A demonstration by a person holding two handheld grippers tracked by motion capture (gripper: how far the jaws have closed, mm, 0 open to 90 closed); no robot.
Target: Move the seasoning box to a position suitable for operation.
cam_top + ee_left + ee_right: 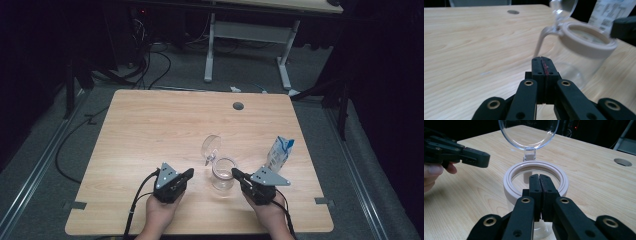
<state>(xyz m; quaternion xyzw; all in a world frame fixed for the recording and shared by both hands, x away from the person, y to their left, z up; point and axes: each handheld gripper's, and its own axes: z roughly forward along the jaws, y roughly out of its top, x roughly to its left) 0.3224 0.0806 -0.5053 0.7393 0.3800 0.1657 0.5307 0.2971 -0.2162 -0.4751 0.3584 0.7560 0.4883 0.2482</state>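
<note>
Both grippers sit low at the table's near edge, left gripper (187, 174) and right gripper (236, 173), jaws pressed together on nothing. Between them stands the clear glass pitcher (223, 173), lid (211, 145) flipped up, with a milk carton (279, 153) just right of it.

My own black jaws hide the near rim of the clear glass jar with its white collar (510, 180), whose raised transparent lid (529, 132) the top edge crops.
</note>
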